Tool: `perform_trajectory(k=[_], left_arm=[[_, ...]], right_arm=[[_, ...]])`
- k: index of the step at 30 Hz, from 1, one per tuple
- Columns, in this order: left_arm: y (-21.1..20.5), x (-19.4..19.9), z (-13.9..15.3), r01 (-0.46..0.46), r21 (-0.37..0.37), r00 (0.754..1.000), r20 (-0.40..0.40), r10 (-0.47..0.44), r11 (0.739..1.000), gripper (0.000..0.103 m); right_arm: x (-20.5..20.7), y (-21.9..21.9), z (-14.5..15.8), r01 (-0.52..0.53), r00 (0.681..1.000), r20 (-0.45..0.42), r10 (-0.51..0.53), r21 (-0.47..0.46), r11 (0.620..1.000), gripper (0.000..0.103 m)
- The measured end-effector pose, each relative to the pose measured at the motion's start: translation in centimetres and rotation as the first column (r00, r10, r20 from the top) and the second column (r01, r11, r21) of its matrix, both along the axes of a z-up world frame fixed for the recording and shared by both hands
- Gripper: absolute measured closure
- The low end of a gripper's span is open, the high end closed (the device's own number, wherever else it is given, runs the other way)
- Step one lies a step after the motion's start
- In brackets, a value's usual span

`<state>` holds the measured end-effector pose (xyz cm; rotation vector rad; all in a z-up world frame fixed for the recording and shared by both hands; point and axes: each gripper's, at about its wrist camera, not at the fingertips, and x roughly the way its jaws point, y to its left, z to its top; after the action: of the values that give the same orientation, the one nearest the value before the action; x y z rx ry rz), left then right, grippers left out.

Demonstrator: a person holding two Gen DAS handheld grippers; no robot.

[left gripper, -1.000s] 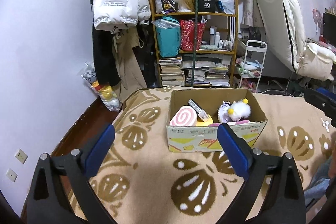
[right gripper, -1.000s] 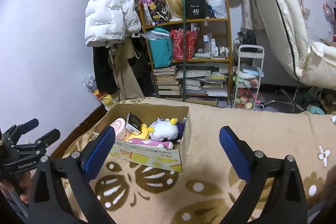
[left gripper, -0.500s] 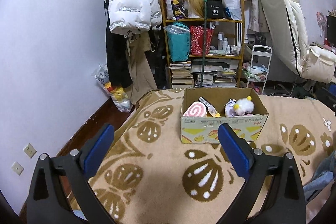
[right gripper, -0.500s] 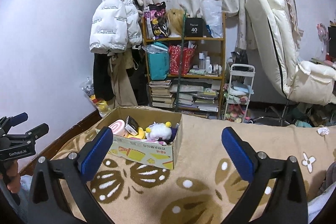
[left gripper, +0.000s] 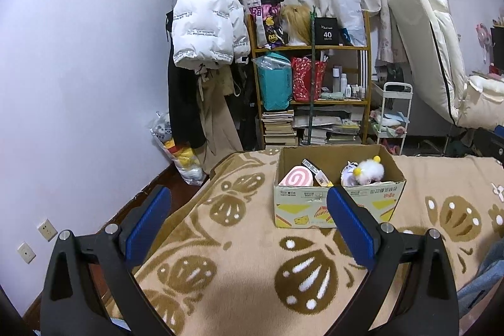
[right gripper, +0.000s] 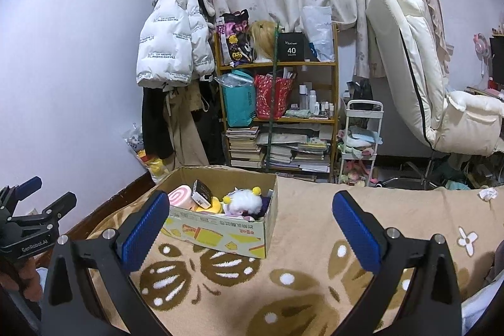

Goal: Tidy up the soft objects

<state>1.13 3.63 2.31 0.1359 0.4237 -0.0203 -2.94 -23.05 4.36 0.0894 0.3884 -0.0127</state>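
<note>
Plushies all sit inside the cardboard box, both grippers spread wide and empty, so I'd say just ease straight back from it

An open brown cardboard box is sitting upright on the tan patterned blanket. Inside, a pink swirl-roll plush is lying at the left end, and a white fluffy plush with yellow pompoms is resting at the right.
</note>
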Motion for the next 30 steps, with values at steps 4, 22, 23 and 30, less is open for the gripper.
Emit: perform_trajectory(k=[4,22,23,30], left_arm=[[-0.4,0.1,-0.5,0.000,0.017,1.000,-0.008,0.000,1.000,0.005],[-0.5,0.1,-1.2,-0.003,0.058,1.000,0.001,0.003,0.998,0.004],[-0.5,0.2,-1.2,-0.003,0.057,1.000,0.000,0.003,0.998,0.004],[-0.4,0.4,-1.5,0.005,0.052,1.000,-0.017,-0.004,0.999,0.002]], right_arm=[[0.3,0.0,-0.2,0.003,1.000,-0.010,-0.003,0.005,1.000,0.000],[1.8,-0.3,-1.4,0.024,0.998,-0.061,-0.023,0.022,0.999,0.000],[1.8,-0.3,-1.4,0.023,0.998,-0.062,-0.021,0.022,1.000,0.000],[1.9,-0.1,-1.5,0.025,0.998,-0.064,-0.024,0.017,1.000,0.000]])
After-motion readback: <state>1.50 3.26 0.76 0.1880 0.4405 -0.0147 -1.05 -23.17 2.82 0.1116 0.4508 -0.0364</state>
